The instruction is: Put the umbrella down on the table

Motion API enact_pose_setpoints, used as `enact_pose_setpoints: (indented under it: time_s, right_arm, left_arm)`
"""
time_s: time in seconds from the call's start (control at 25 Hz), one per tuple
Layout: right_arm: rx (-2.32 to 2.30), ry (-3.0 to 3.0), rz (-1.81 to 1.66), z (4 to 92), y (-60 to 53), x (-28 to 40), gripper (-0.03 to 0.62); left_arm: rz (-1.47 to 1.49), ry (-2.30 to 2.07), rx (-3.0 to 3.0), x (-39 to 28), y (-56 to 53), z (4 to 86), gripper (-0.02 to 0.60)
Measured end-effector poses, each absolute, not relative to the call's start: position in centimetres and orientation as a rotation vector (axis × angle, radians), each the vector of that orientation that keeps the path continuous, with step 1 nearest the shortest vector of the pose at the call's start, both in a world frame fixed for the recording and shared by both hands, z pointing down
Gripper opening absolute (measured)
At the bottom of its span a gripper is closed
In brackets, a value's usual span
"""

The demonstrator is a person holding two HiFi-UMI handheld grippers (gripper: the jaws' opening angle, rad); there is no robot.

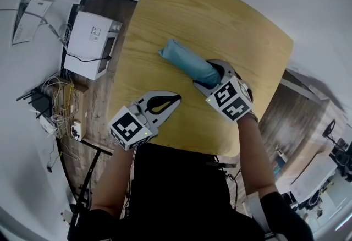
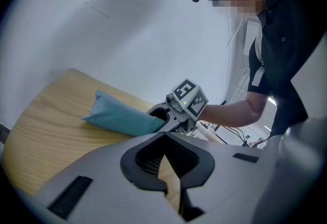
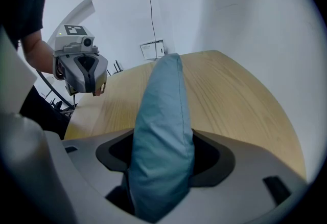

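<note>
Table (image 1: 165,25) of light wood with rounded corners takes most of the head view, and nearly all of its top is bare. That leaves much free room for laying something down. On the left side of it, lower down, stands a white box-like device (image 1: 91,36) with loose cables (image 1: 60,102) near it. These have no part in the task.

The umbrella (image 1: 190,62) is folded inside a blue-green fabric sleeve. It lies almost flat over the middle of the table, pointing away from the person. In the left gripper view its far end (image 2: 99,108) seems to touch the wood or to be just above it; I cannot tell which. The near end is a little higher, because it is held there.

The right gripper (image 1: 213,74) has this near end between its jaws, which are closed on the sleeve and press the fabric in from both sides. In the right gripper view the sleeve (image 3: 163,131) fills the whole gap. I judge the hold is at one end so that the long body can go down first.

The left gripper (image 1: 176,97) is near the table's front edge, well apart from the umbrella. Its jaws are together with nothing between them, so it is only waiting.

By my judgement the task is nearly done: what remains is to lower the near end and open the right jaws.
</note>
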State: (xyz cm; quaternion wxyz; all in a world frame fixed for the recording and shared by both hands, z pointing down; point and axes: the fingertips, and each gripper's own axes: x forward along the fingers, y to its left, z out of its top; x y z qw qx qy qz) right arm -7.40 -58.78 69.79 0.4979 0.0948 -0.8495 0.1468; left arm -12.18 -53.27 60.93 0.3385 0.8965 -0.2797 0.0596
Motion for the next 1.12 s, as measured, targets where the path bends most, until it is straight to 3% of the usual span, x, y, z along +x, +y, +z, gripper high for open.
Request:
enact_pose_setpoints:
  time_s: [0.44,1.12]
  right_arm:
    - [0.247,-2.095,0.384,69.4,-59.0,-7.7,0.308]
    - [0.639,-2.384,0.352,46.4,-54.8,-5.4,0.305]
  left_arm:
    - [0.101,-0.762,2.389,-13.9,-52.4,57.8,0.011]
    - [-0.009,-0.631,2.603,-14.3,-50.0,45.6,0.011]
